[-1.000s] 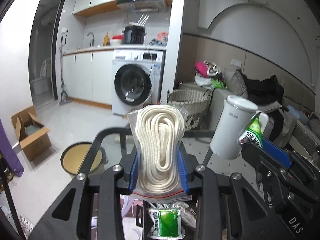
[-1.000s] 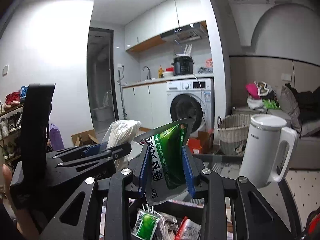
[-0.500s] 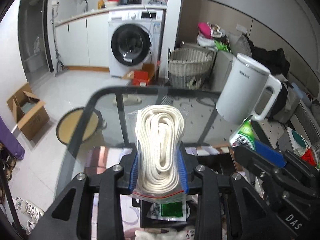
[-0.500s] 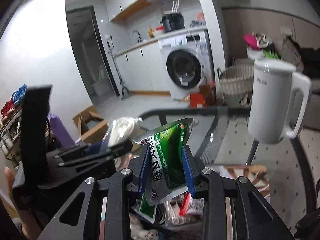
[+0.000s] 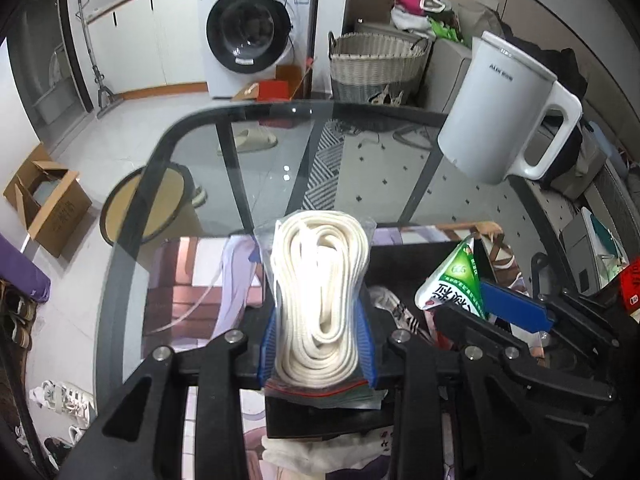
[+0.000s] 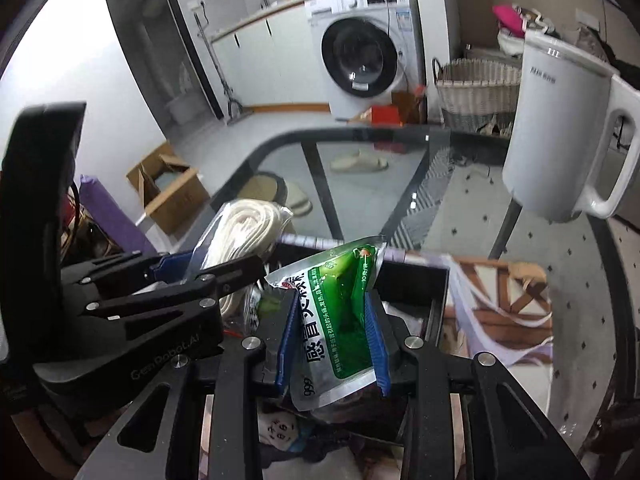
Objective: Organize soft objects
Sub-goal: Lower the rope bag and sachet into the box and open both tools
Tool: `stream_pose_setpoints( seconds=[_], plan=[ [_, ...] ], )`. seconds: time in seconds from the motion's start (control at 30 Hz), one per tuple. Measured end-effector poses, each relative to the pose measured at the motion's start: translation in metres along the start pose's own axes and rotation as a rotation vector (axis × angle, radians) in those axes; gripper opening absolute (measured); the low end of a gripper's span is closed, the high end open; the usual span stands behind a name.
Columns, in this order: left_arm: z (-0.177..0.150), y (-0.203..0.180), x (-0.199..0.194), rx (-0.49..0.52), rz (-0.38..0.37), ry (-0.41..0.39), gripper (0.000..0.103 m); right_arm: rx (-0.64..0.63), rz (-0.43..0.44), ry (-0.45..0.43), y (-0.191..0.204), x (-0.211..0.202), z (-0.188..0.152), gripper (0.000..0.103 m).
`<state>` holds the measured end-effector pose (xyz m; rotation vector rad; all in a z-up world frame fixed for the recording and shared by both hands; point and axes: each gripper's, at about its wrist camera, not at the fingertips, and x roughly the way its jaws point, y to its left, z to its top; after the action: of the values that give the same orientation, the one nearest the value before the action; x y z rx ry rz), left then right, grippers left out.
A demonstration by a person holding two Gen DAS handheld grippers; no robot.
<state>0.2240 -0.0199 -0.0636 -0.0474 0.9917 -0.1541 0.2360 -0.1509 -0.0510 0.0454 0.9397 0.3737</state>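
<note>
Currently we note the left hand-held gripper (image 5: pixel 318 340) pinching a clear zip bag of coiled white rope (image 5: pixel 320 296) and the right hand-held gripper (image 6: pixel 332 344) pinching a green foil sachet (image 6: pixel 336 320), both held side by side above a black open box (image 6: pixel 416 276) on the glass table (image 5: pixel 280 152).

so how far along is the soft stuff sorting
Done: some packets already lie in the black box. In hand: the left gripper clamps a bagged white rope, the right gripper a green sachet, both over the box. Left: releasing both; whether more items wait is unclear.
</note>
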Motion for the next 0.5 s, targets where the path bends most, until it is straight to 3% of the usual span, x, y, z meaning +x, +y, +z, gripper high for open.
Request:
stream_pose_setpoints(
  seconds=[0.23,0.5],
  plan=[
    [-0.002,0.002,0.009,-0.001,0.001,0.052,0.032,0.020,0.014,0.052,-0.005,0.012,-0.005,0.032],
    [-0.003,0.002,0.008,0.009,0.006,0.047,0.034,0.040,0.024,0.087,-0.010,0.021,-0.008,0.032]
  ],
)
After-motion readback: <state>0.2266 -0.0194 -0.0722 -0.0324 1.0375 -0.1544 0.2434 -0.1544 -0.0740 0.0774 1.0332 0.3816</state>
